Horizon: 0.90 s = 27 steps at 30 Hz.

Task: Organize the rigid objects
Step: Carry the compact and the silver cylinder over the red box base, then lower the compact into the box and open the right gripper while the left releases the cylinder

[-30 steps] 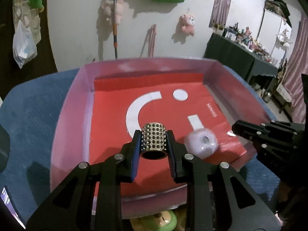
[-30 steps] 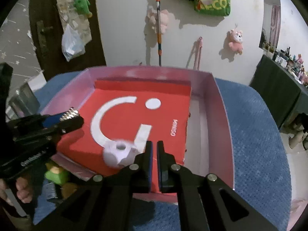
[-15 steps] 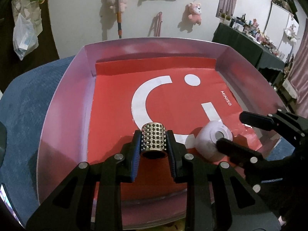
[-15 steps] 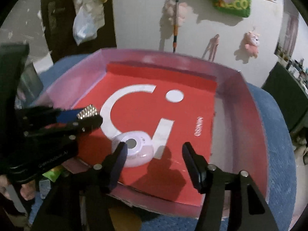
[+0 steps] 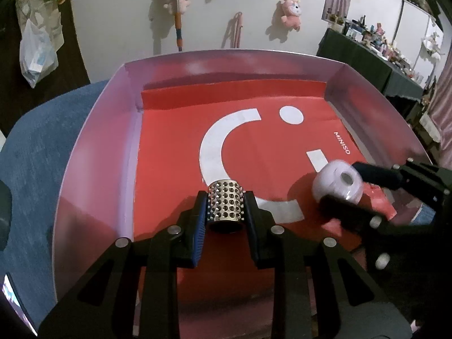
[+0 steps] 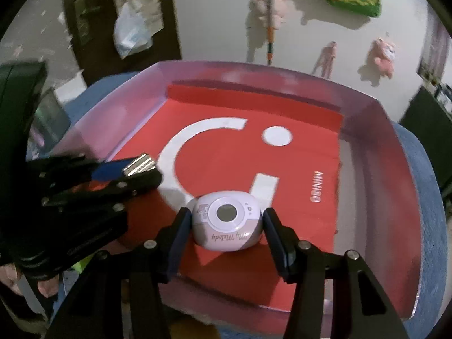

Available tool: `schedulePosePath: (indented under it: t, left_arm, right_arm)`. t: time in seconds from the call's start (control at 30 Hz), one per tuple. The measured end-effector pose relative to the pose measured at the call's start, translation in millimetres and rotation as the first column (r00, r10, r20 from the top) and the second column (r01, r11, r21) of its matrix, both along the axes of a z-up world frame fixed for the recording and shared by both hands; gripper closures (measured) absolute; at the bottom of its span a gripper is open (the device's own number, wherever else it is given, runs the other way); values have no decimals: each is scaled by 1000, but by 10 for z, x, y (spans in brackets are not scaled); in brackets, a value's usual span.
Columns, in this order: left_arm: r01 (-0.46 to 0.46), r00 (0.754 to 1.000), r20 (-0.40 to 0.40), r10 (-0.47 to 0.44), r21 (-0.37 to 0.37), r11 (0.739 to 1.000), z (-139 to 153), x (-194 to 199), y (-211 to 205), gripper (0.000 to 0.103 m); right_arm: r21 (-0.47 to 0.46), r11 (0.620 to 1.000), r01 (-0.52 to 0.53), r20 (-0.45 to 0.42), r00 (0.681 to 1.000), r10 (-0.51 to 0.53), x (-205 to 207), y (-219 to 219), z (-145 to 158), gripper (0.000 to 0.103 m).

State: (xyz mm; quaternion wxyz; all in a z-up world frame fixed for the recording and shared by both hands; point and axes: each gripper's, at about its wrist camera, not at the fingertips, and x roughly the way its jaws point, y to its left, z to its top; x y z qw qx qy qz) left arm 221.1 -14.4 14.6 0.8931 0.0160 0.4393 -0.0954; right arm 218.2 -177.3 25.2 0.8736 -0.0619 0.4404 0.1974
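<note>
My left gripper (image 5: 226, 197) is shut on a studded metal cylinder (image 5: 226, 207), held just above the red sheet near the front of the pink-walled tray (image 5: 93, 141). In the right wrist view the same left gripper (image 6: 141, 169) reaches in from the left with the cylinder (image 6: 139, 165) at its tips. A rounded white and pink gadget (image 6: 226, 223) with a grey round window lies on the sheet at the tray's front. My right gripper (image 6: 226, 216) straddles the gadget; its jaws are closing and the pads stand right at its sides. In the left wrist view the gadget (image 5: 337, 182) is blurred.
The tray's walls (image 6: 395, 169) stand up on all sides. It rests on a blue cloth surface (image 5: 36, 147). A green object (image 6: 82, 262) shows below the tray's front left edge, near a hand (image 6: 42, 288). A dark cluttered table (image 5: 367, 53) stands at the back right.
My right gripper went from shut to wide open, moved in over the gadget and is narrowing around it. The left gripper still holds the cylinder in nearly the same place.
</note>
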Motion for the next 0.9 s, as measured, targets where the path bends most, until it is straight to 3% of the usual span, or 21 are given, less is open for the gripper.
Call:
schedulePosePath:
  t: [0.33,0.9]
  left_arm:
    - [-5,998,-62,5,7,1000,-35,210,-6,79]
    - [12,998,-67,-11,19,1000,-41,254,-23,79]
  right_arm:
    - [12,995,100,-9,995,-100,246,-201,45,48]
    - [5,994,108,-26,994,-108,304,-178,-10,47]
